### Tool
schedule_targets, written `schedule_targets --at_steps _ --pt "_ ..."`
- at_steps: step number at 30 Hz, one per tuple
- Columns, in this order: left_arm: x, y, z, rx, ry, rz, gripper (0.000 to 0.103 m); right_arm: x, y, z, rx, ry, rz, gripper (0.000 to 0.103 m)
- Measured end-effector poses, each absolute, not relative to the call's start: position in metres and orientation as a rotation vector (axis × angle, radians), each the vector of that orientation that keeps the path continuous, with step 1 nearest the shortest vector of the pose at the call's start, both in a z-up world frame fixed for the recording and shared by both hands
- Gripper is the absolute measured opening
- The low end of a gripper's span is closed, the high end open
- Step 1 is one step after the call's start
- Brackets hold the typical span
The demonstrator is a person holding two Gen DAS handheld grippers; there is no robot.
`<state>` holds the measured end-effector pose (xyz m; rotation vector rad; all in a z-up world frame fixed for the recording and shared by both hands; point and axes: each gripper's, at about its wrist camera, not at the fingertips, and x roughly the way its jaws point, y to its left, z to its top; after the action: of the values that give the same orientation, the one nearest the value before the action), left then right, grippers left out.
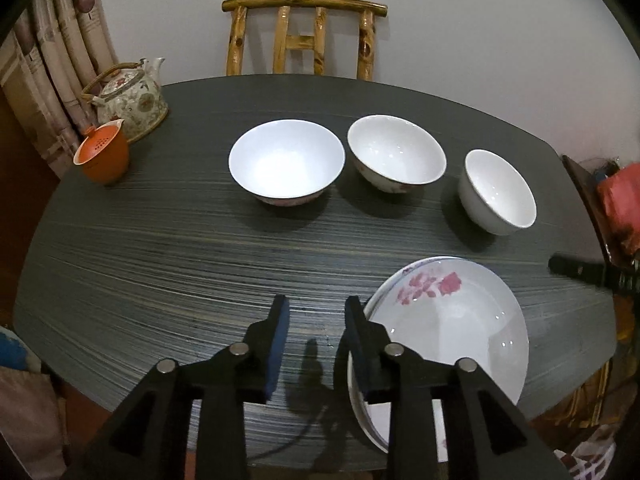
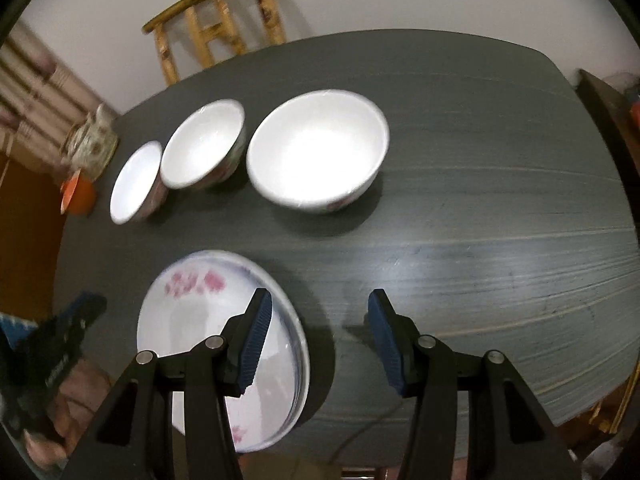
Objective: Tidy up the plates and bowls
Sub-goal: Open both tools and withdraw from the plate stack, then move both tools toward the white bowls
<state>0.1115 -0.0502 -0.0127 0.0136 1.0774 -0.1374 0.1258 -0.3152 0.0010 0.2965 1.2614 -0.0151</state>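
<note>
- Plates (image 1: 452, 320) stacked at the counter's (image 1: 160, 264) near edge; three bowls (image 1: 286, 162) in a row toward the far edge.
- Left hand-held gripper (image 1: 316, 340) released, empty, beside the stack; right hand-held gripper (image 2: 320, 344) likewise.
- Plate step looks done; next, likely nest the bowls.

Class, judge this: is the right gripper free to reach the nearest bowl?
Probably yes. The right gripper is open and empty, with only bare table between it and the nearest bowl.

I can read no text, label or number anywhere. My left gripper (image 2: 60, 344) carries pale lettering on its black body, but it is too blurred to read.
</note>
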Motion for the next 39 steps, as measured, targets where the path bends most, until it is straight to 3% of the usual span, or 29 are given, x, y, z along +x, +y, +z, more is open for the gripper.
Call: schedule_targets --at_steps 6,20,28,32,39 --pt "0.115 -0.048 -0.016 0.018 1.070 -0.136 0.040 0.154 -0.339 -0.002 0.354 1.232 -0.085 0.048" --pt "0.170 -0.088 0.005 -0.037 1.118 -0.290 0.041 0.199 -0.350 -0.026 0.337 1.263 -0.137 0.048" --pt "0.229 -0.147 -0.001 -0.128 1.255 -0.360 0.040 0.222 -0.366 -0.029 0.331 1.285 -0.114 0.034" --pt "0.242 -0.168 -0.014 -0.172 1.310 -0.379 0.038 0.232 -0.374 -0.035 0.343 1.297 -0.096 0.031" --pt "0.246 -0.183 -0.032 -0.180 1.343 -0.356 0.033 0.240 -0.371 -0.051 0.336 1.314 -0.059 0.016"
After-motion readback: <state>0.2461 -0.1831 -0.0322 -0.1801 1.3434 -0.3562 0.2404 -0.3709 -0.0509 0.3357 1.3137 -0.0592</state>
